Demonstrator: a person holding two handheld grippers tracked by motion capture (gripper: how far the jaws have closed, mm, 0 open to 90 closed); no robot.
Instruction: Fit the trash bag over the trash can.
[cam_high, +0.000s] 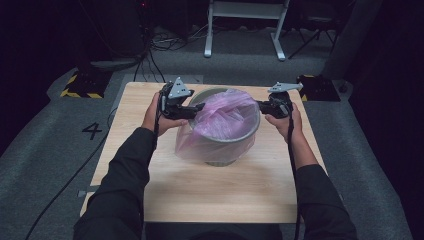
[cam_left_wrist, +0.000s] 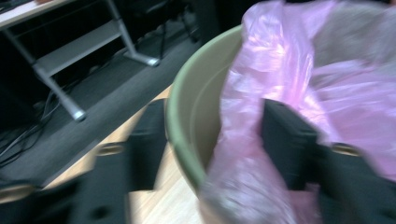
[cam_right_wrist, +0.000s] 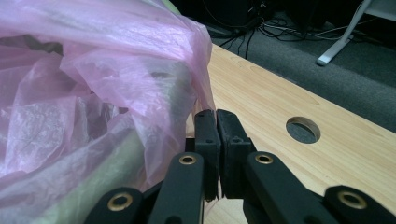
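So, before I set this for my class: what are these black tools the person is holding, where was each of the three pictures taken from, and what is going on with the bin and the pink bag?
A person holds a hand-held two-jaw gripper in each hand; there is no robot arm. One picture looks down from above on the wooden table. The other two come from cameras riding on each gripper, looking along its black jaws.

On the table stands a grey-green bin with a thin pink plastic bag being fitted into it.

The right gripper is shut on the bag's edge beside the rim. The left gripper straddles the rim, one jaw outside the bin and one inside against the bag. That picture is blurred, so I cannot tell whether it pinches yet.
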